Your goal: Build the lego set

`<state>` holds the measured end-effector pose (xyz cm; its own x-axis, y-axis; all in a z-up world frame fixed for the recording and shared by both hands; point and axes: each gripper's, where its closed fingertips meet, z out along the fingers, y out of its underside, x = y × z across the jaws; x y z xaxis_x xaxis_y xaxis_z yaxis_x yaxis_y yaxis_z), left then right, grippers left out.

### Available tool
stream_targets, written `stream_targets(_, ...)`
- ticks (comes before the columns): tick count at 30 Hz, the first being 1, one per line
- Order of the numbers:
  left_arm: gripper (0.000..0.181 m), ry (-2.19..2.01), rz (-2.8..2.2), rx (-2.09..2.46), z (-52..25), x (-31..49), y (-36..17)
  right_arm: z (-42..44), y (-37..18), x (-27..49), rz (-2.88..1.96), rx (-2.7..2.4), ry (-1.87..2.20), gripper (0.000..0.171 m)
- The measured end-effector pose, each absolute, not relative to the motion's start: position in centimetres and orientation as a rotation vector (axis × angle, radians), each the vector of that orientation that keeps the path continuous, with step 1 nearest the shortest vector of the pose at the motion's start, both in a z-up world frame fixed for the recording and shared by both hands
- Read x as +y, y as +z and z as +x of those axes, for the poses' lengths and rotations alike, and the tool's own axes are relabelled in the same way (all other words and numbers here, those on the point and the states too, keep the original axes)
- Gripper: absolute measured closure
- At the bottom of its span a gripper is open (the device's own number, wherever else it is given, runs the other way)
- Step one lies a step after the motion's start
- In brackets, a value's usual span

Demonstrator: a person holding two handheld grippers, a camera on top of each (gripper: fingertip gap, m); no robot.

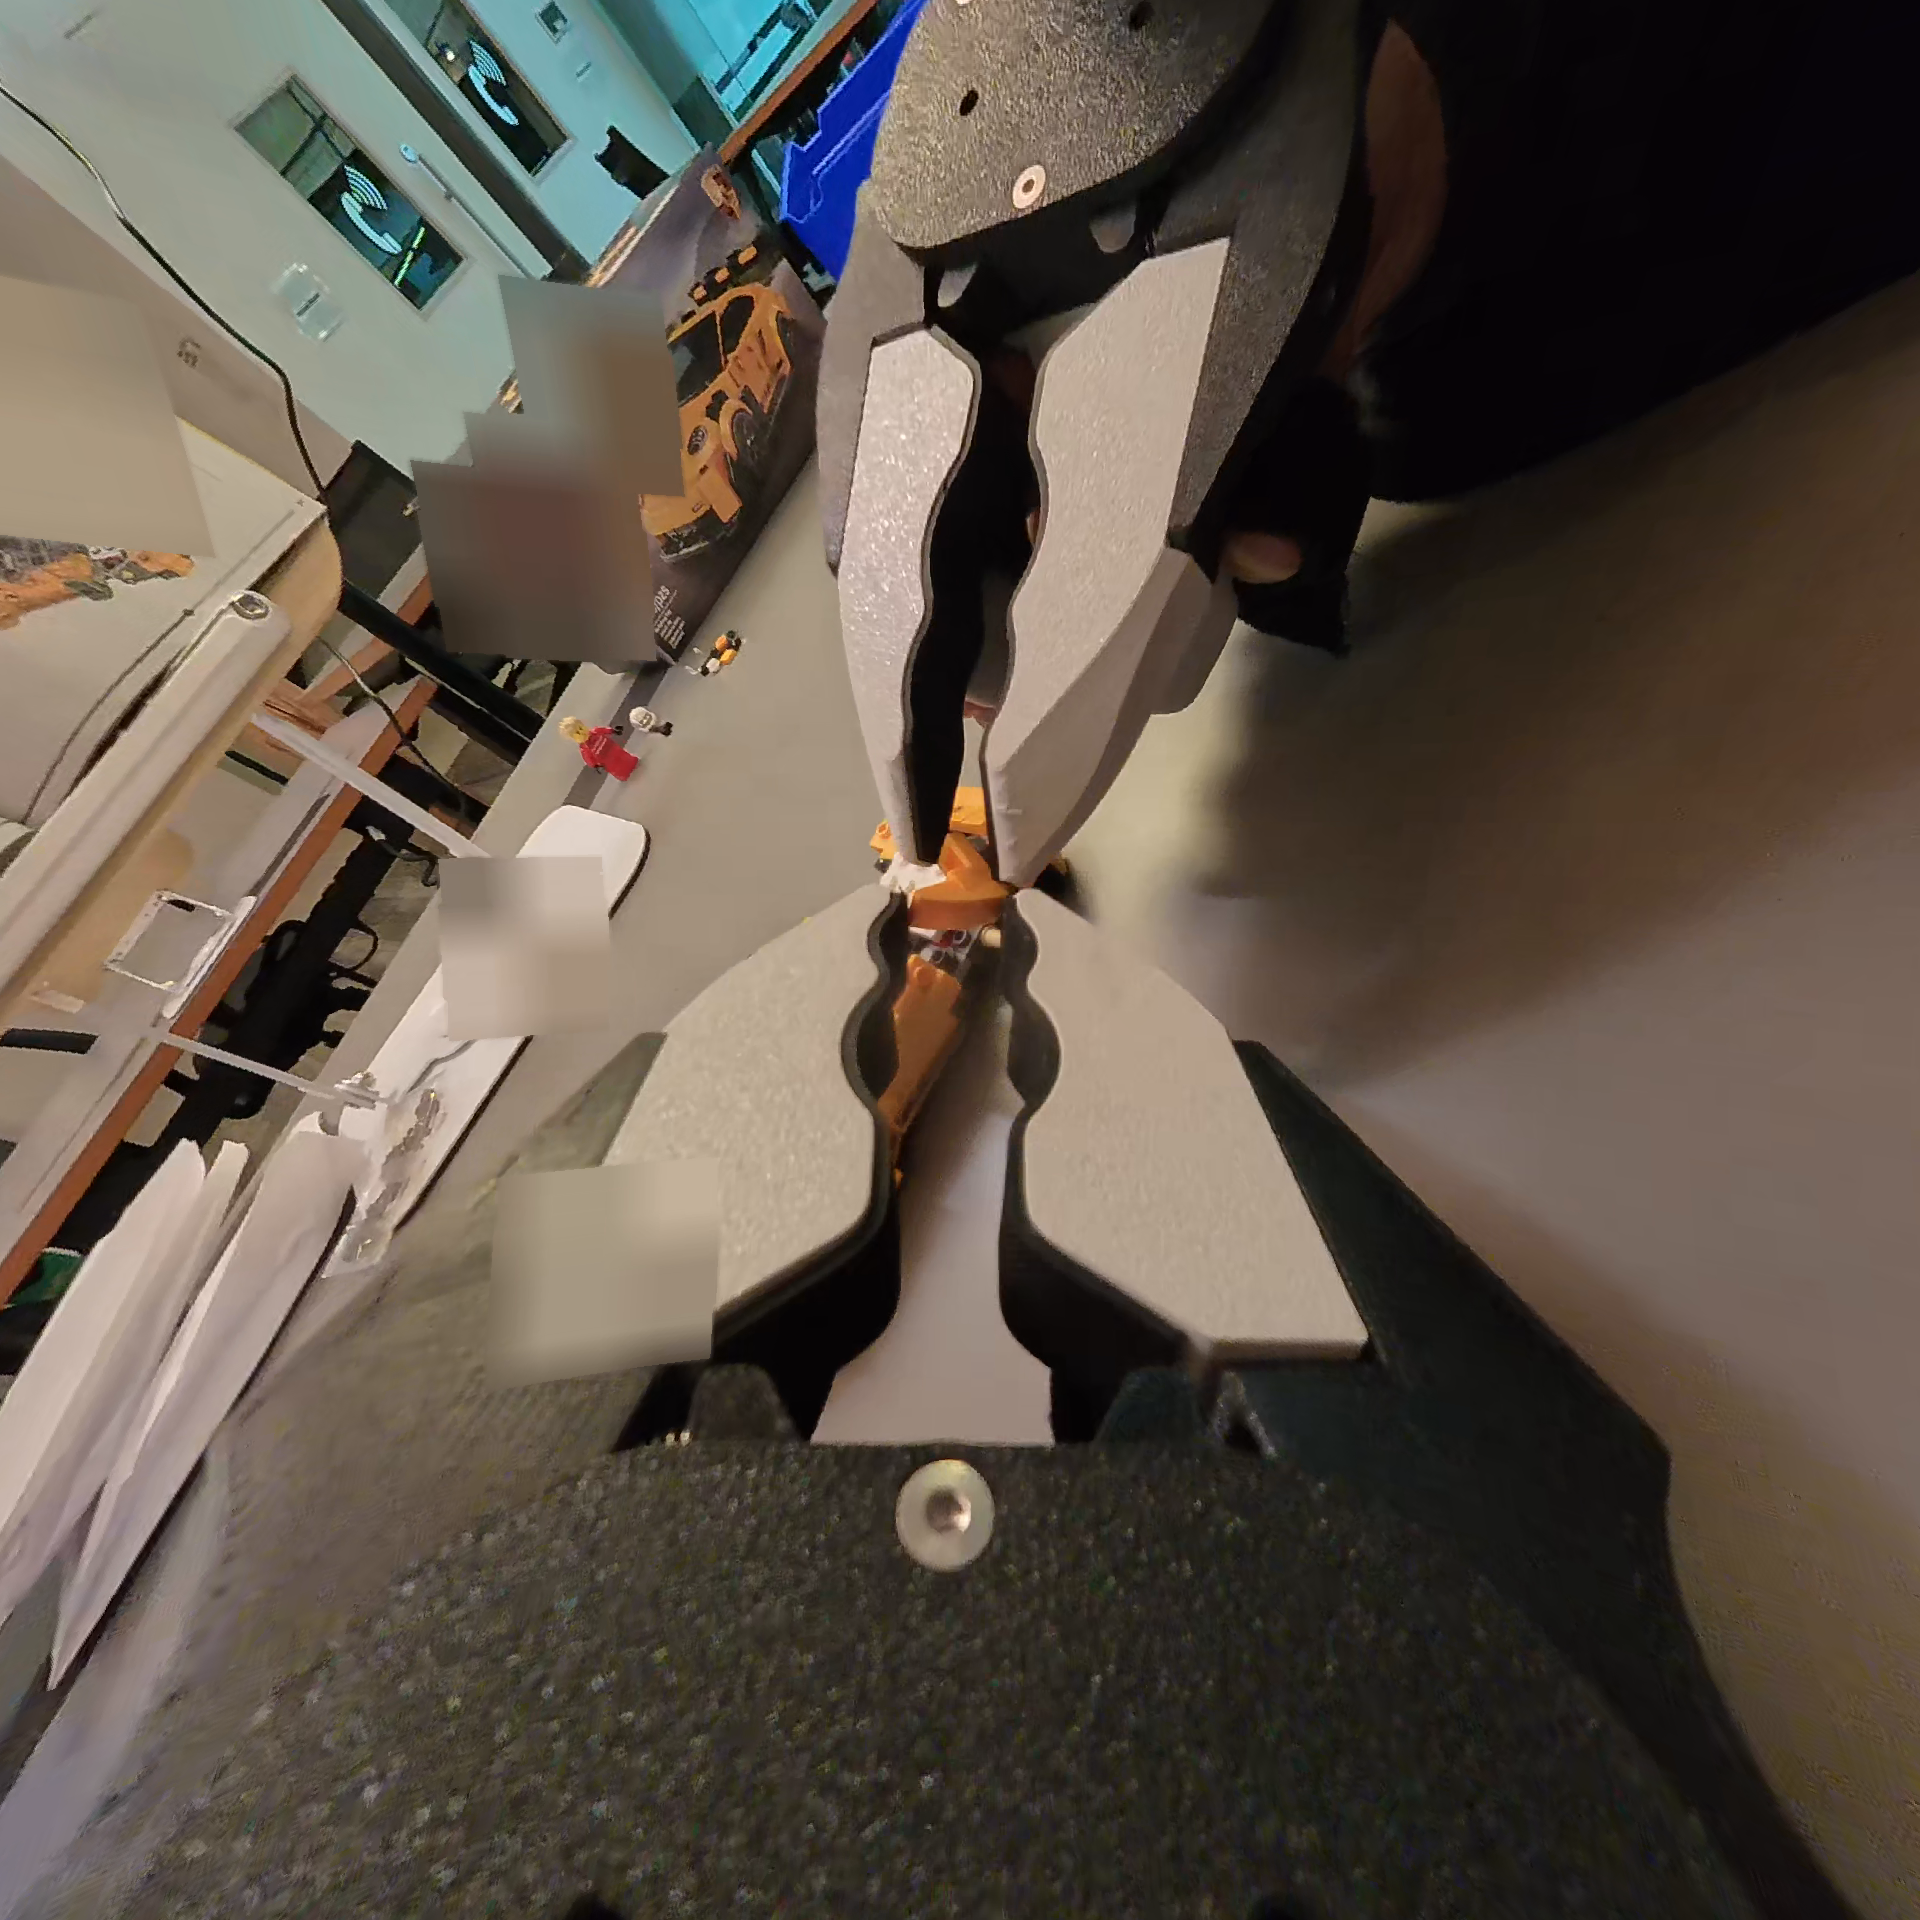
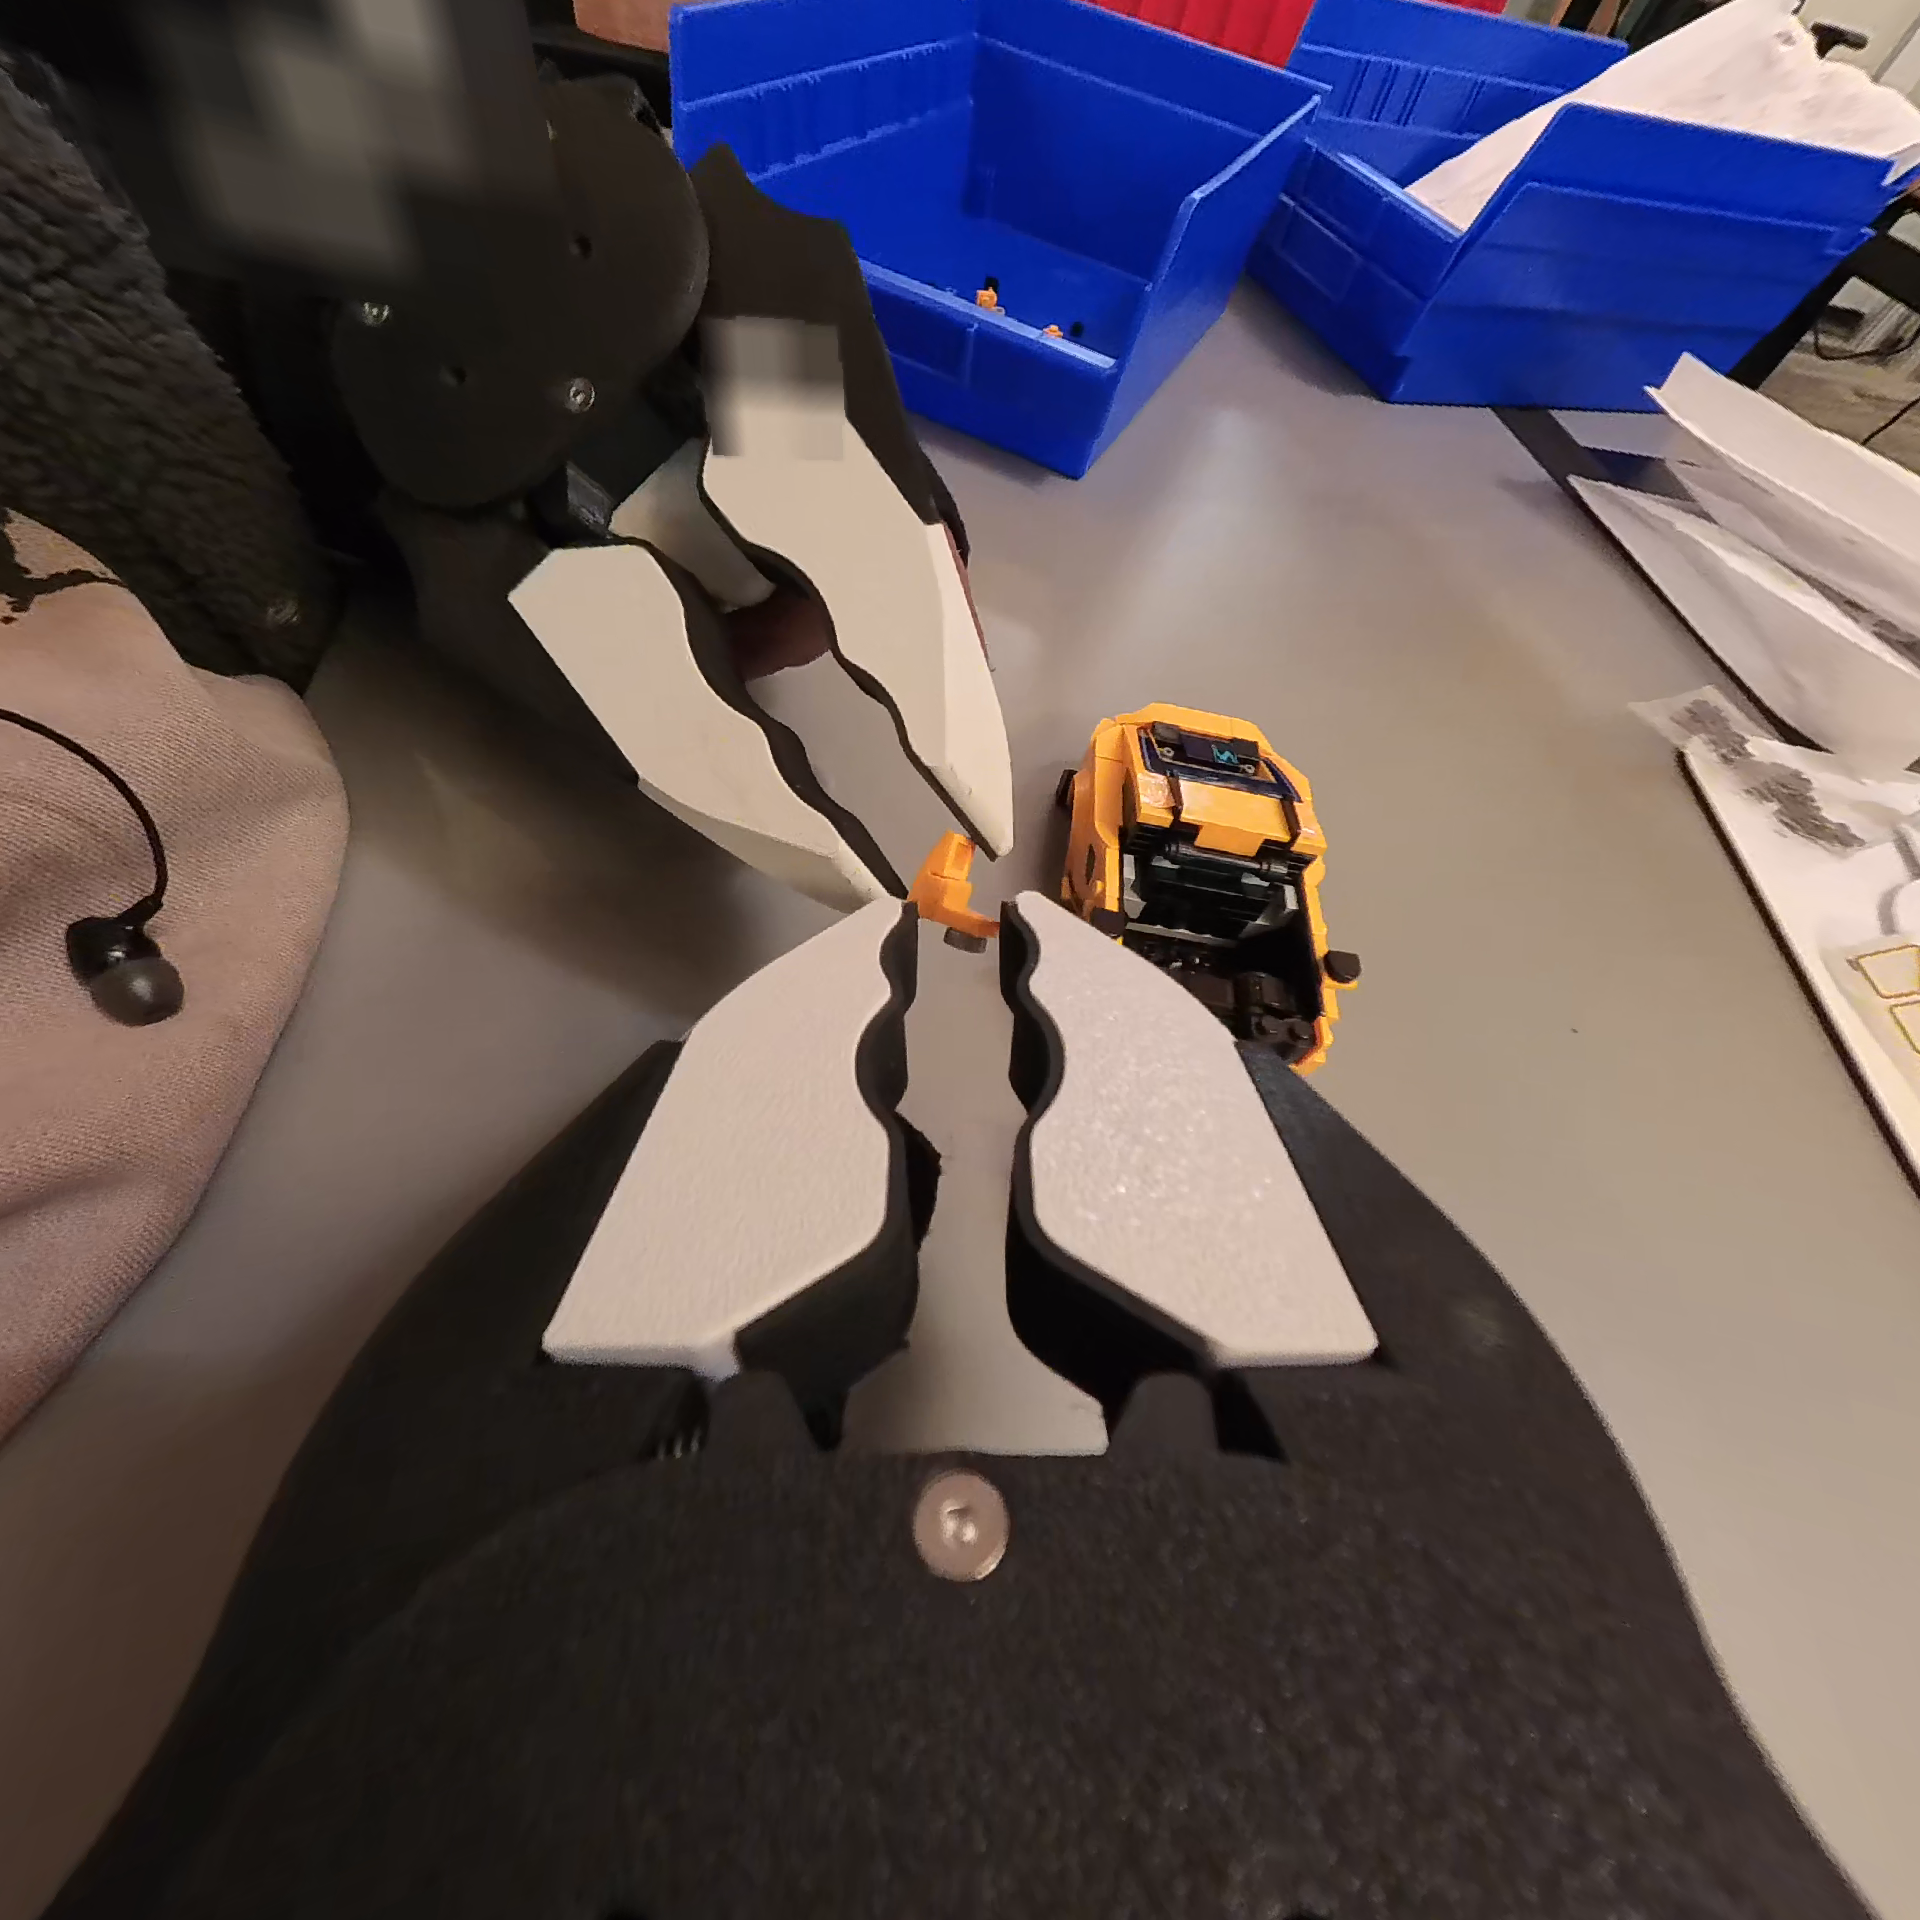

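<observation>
Two hand-held grippers, left (image 2: pixel 951 868) and right (image 2: pixel 956 914), both pinch one small orange piece (image 2: pixel 951 883) beside one half-built orange car (image 2: pixel 1195 873), two blue bins (image 2: pixel 1039 395) at the counter's (image 2: pixel 1455 727) far edge.

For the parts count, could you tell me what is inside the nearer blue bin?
The blue bin holds a few small orange and black pieces on its floor; its front wall hides the nearest strip.
</observation>
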<state>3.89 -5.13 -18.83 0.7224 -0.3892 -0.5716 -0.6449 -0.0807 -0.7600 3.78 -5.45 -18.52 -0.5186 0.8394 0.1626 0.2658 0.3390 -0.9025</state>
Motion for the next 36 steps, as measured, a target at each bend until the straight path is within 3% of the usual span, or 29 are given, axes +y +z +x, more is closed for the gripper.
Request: stream_targets(36, 0.165, -0.353, -1.710, 0.565, 4.8, -5.9, -16.7, 4.1, -17.1, -6.0, -0.942, -1.939, 1.294, 0.160)
